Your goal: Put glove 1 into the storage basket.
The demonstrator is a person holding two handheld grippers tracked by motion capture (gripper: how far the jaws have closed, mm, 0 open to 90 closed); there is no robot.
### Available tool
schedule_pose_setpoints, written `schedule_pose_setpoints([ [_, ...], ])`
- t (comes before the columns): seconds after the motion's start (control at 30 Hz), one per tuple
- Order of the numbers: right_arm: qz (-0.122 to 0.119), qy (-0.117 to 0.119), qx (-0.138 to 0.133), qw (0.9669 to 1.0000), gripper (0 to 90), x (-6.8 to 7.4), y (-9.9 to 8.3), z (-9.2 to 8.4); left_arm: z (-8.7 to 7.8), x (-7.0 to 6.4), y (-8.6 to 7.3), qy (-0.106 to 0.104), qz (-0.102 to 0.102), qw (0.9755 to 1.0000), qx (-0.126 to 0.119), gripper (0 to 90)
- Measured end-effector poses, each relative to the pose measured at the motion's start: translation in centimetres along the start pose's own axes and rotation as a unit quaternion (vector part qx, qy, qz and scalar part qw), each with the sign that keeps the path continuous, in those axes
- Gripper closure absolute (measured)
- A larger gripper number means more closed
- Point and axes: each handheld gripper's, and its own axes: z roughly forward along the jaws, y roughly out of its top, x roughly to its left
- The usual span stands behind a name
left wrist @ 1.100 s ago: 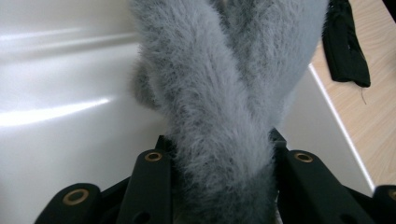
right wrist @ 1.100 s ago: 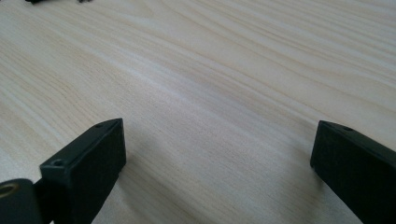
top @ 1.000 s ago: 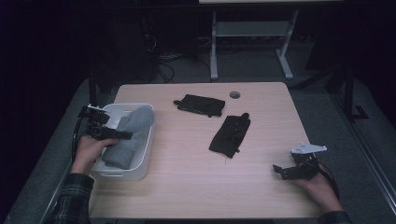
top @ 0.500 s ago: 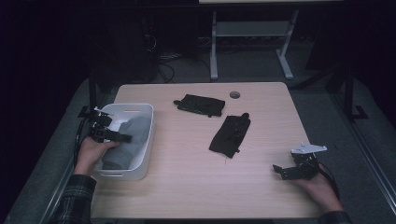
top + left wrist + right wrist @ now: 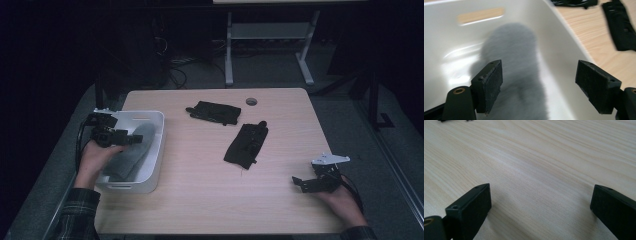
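Wooden table (image 5: 200, 190): bare front half, white bin (image 5: 155, 145) at left edge.

Both grippers black; left gripper (image 5: 134, 139) w/ black cable looping off its rear, flat rectangular pads (image 5: 489, 82), small screw holes in jaw backs; right gripper (image 5: 301, 182) topped by grey three-cornered plate, black cable trailing; sleeves dark plaid, cuffs at both wrists.

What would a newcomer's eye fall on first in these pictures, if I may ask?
Probably the white bin at the table's left edge, with a grey cloth lying inside and the left gripper hovering above it, its jaws just opened and empty. Next come two black cloths, one near the far edge and one at mid-table.
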Motion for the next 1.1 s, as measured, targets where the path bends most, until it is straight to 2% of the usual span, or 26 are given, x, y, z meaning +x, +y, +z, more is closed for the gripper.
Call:
schedule_pose_setpoints([
  [0.13,0.0,0.0,0.0,1.0,3.2,0.0,0.0,0.0,0.7,-2.2,0.9,-0.034,0.02,0.9991,-0.013,20.8],
  [0.33,0.0,0.001,0.0,1.0,3.2,0.0,0.0,0.0,1.9,-5.4,2.0,-0.056,0.05,0.9969,-0.02,20.6],
  [0.43,-0.001,0.001,0.0,1.0,3.2,0.0,0.0,0.0,2.6,-6.9,2.3,-0.08,0.058,0.9948,-0.025,20.5],
  [0.57,-0.001,0.001,0.0,1.0,3.2,0.0,0.0,0.0,4.0,-9.3,2.5,-0.092,0.083,0.9921,-0.019,20.5],
  [0.87,-0.001,0.001,0.0,1.0,3.2,0.0,0.0,0.0,6.6,-13.3,2.4,-0.108,0.131,0.9854,-0.014,20.9],
  [0.93,0.0,0.001,0.0,1.0,3.2,0.0,0.0,0.0,7.2,-14.1,2.5,-0.115,0.136,0.9839,-0.017,23.5],
  [1.1,-0.001,0.001,0.0,1.0,3.2,0.0,0.0,0.0,9.2,-15.7,2.6,-0.127,0.153,0.9799,-0.019,37.9],
])
